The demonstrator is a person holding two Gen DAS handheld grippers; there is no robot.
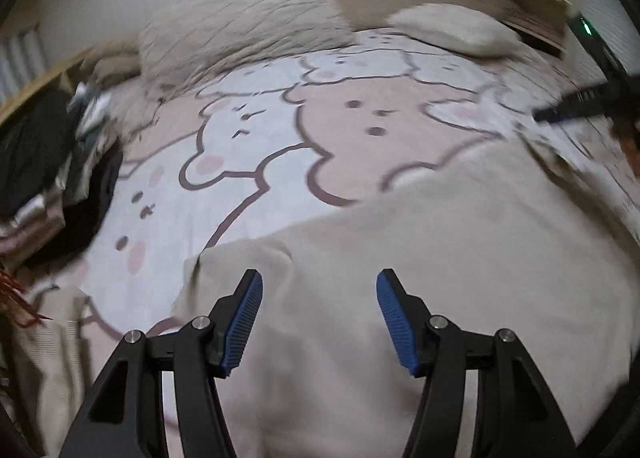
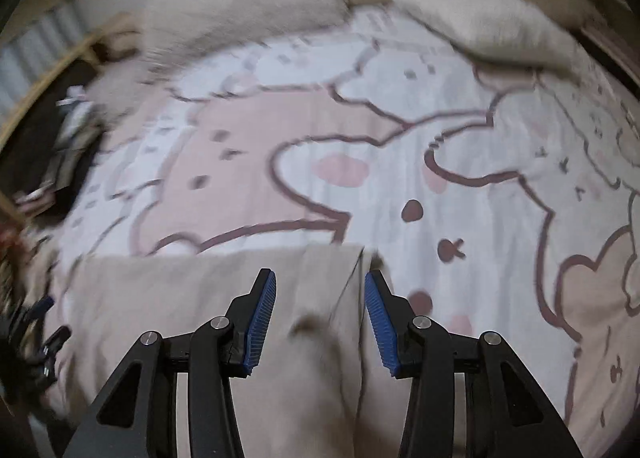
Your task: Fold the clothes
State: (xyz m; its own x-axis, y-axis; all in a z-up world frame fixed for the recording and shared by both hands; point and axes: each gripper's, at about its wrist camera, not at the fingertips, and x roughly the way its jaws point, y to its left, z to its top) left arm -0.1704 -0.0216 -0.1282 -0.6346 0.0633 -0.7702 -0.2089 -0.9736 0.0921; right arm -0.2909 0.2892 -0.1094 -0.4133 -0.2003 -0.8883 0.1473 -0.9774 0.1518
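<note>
A beige garment (image 1: pixel 460 242) lies spread on the bed's cartoon-bear sheet (image 1: pixel 248 161). My left gripper (image 1: pixel 320 274) hovers over the garment's left part, near a folded corner (image 1: pixel 240 258). Its blue pads (image 1: pixel 244 322) stand apart with only flat cloth below them. In the right wrist view the same garment (image 2: pixel 180 298) fills the lower left. My right gripper (image 2: pixel 320 274) is open just inside the garment's right edge (image 2: pixel 358 258), with nothing pinched. The right gripper (image 1: pixel 580 103) also shows dark and blurred at the far right of the left wrist view. Both views are motion-blurred.
Two beige pillows (image 1: pixel 240 25) (image 1: pixel 456 27) lie at the head of the bed. A pile of dark clothes (image 1: pixel 48 161) sits along the left edge by a wooden rail (image 2: pixel 60 57). More beige cloth (image 1: pixel 44 358) hangs at the lower left.
</note>
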